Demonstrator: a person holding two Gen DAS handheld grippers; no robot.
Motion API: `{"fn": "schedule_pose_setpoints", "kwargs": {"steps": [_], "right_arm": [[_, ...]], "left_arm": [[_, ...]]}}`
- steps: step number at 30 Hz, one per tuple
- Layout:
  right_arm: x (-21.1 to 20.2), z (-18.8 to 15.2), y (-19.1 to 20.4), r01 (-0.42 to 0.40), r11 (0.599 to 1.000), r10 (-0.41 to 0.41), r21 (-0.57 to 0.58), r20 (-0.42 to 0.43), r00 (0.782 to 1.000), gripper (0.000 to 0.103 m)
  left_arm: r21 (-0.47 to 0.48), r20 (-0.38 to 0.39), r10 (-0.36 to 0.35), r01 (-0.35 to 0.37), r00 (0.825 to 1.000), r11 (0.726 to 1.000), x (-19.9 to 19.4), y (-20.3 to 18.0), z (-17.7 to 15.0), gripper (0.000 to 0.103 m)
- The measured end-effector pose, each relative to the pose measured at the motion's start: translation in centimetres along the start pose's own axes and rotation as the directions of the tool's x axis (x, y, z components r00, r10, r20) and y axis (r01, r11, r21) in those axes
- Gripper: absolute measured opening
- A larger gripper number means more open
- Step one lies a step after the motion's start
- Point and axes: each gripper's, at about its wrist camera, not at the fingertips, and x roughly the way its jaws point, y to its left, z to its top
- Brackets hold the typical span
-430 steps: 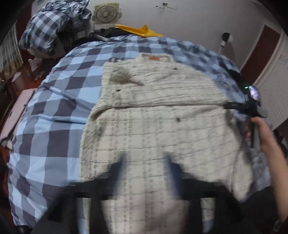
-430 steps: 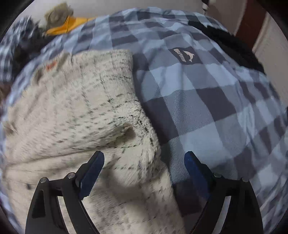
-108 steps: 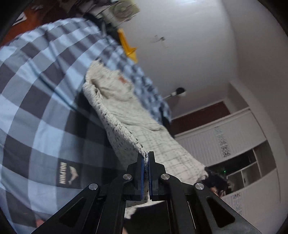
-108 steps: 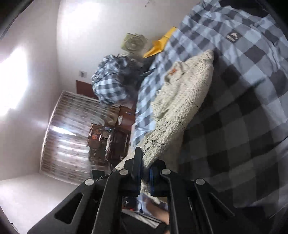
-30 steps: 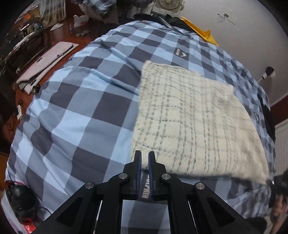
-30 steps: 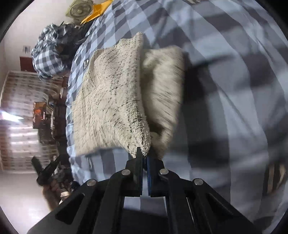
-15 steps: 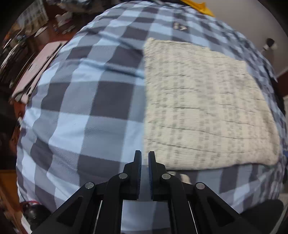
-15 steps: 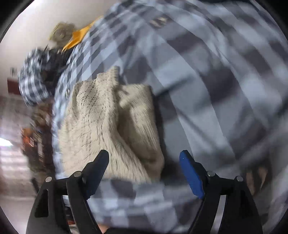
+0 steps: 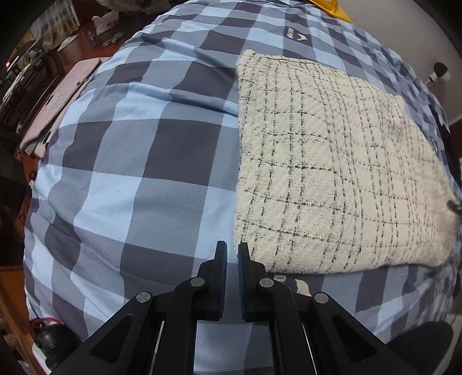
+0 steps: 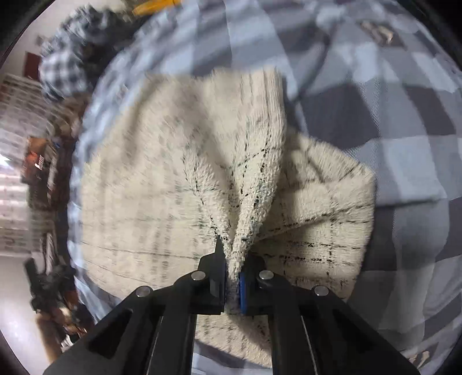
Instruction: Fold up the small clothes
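Observation:
A cream knitted garment with thin black check lines (image 9: 326,161) lies folded flat on the blue checked bed cover (image 9: 138,161). My left gripper (image 9: 232,251) hovers just off the garment's near left corner, jaws almost together with a narrow gap and nothing between them. In the right wrist view the same garment (image 10: 161,173) is bunched up, and my right gripper (image 10: 232,256) is shut on a raised pinch of its fabric, lifting a ridge toward the camera.
The bed's left edge drops to a wooden floor with a pale flat board (image 9: 57,98) and clutter. A yellow item (image 9: 332,8) lies at the far end. A pile of checked cloth (image 10: 63,69) sits beyond the bed.
My right gripper, open half a second ago, has closed on a fold of the garment. My left gripper let go of the corner and sits slightly back from it.

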Motion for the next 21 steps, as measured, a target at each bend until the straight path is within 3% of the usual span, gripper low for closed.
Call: {"fn": "schedule_pose_setpoints", "kwargs": {"steps": [3,4,8,11,14,15,16,18,20,21], "right_arm": [[-5.9,-1.8,-2.0,-0.173,0.982,0.159,0.079,0.155,0.975,0.003],[-7.2,-2.5,-2.5,-0.192,0.977,0.173,0.088,0.187,0.967,0.003],[-8.8,-6.1,-4.4,-0.115,0.983,0.079,0.141,0.241,0.967,0.003],[-5.8,-7.7,-7.8,-0.008,0.978,-0.028,0.21,0.167,0.986,0.003],[-1.3,-9.1,-10.1,0.021,0.954,-0.015,0.3,-0.02,1.0,0.007],[-0.9,-9.4,-10.7,0.015,0.94,0.002,0.342,-0.049,0.999,0.02],[-1.5,-9.7,-11.2,-0.037,0.923,0.045,0.383,-0.012,0.999,0.021],[-3.6,-9.2,-11.7,-0.077,0.914,0.057,0.399,0.06,0.997,0.025],[-6.1,-7.9,-11.9,-0.019,0.91,-0.041,0.414,0.134,0.99,0.045],[-7.0,-7.1,-11.8,0.007,0.911,-0.08,0.413,0.16,0.984,0.062]], "left_arm": [[-0.005,0.017,-0.019,0.019,1.0,1.0,-0.5,0.1,0.2,0.004],[-0.004,0.025,-0.031,0.031,0.999,1.0,-0.7,0.0,0.2,0.004],[0.022,0.031,-0.079,0.079,0.996,0.997,-1.1,-0.5,0.0,0.004],[0.03,0.02,-0.08,0.079,0.997,0.996,-0.9,-0.7,-0.2,0.004],[0.032,0.019,-0.066,0.066,0.998,0.997,-0.9,-0.7,-0.3,0.004],[0.031,0.027,-0.064,0.063,0.998,0.998,-1.1,-0.6,-0.3,0.004],[0.031,0.038,-0.062,0.061,0.997,0.998,-1.3,-0.6,-0.3,0.004],[0.04,0.069,-0.072,0.07,0.995,0.997,-1.6,-0.9,0.0,0.004],[0.063,0.076,-0.087,0.083,0.993,0.995,-1.1,-1.6,0.5,0.004],[0.074,0.072,-0.091,0.085,0.993,0.994,-0.9,-2.0,0.6,0.004]]}}
